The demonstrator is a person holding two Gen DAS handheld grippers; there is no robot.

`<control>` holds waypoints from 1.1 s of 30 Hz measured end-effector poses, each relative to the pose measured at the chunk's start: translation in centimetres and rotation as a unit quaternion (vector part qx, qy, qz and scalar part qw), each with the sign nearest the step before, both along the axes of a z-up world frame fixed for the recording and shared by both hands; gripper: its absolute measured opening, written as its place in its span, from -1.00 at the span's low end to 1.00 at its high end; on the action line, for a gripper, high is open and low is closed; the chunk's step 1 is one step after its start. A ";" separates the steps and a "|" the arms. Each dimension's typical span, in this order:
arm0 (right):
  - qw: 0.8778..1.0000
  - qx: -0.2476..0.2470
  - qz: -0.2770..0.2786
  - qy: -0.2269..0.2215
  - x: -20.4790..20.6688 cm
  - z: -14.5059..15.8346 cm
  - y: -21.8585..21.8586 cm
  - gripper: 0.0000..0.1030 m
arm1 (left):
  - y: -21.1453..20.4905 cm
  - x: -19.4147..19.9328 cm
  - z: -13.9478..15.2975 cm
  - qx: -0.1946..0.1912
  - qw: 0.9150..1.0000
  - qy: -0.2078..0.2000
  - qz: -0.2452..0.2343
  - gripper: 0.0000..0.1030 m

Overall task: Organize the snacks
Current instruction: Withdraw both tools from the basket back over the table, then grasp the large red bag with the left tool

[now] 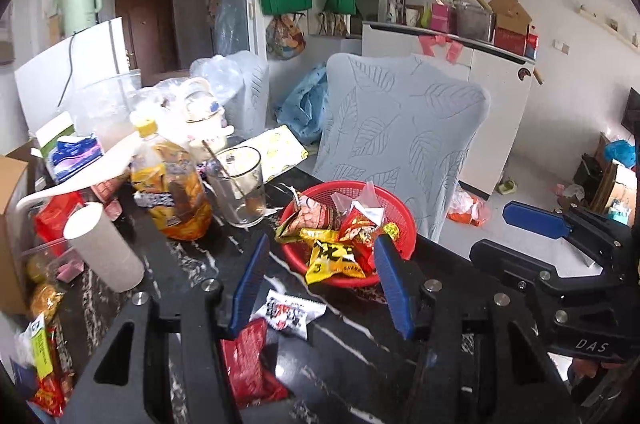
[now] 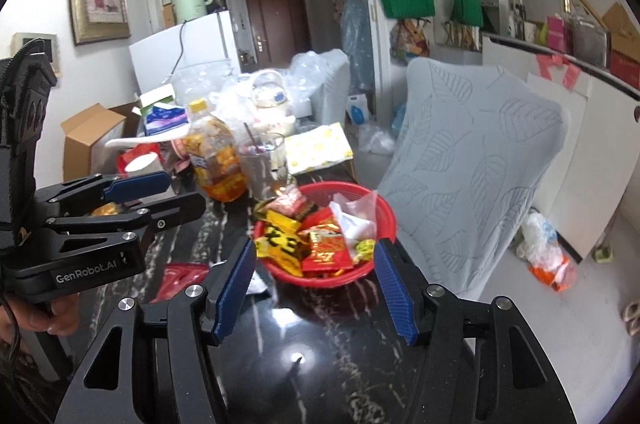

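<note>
Hovering above the dark marble bench [image 2: 304,340], my left gripper [image 1: 320,276] and right gripper [image 2: 316,284] both stand spread with nothing between their blue pads. Just ahead of each sits the red basket [image 2: 386,212] heaped with snack packets [image 2: 326,250]. Below my left gripper lie a white packet [image 1: 290,312] and a red packet [image 1: 250,360] on the bench.

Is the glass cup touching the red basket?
Apart. The left wrist view shows a strip of dark table between the glass cup and the red basket rim.
</note>
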State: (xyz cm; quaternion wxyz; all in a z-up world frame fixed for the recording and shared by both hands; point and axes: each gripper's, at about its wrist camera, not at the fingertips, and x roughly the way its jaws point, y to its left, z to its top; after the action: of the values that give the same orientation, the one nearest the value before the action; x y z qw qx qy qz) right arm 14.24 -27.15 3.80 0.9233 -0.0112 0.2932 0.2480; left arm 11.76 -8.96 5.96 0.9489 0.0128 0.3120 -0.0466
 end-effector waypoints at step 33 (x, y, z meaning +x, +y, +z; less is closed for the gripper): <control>0.994 -0.001 0.047 0.099 -8.4 -6.8 4.0 0.31 | 4.6 -8.9 -8.9 -0.041 0.994 0.078 0.058 0.04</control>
State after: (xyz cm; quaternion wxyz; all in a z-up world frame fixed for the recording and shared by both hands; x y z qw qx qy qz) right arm 5.83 -23.12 -3.01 0.8771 -0.0007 0.3825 0.2904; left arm 2.84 -4.39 -2.91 0.9226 -0.0476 0.3828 -0.0049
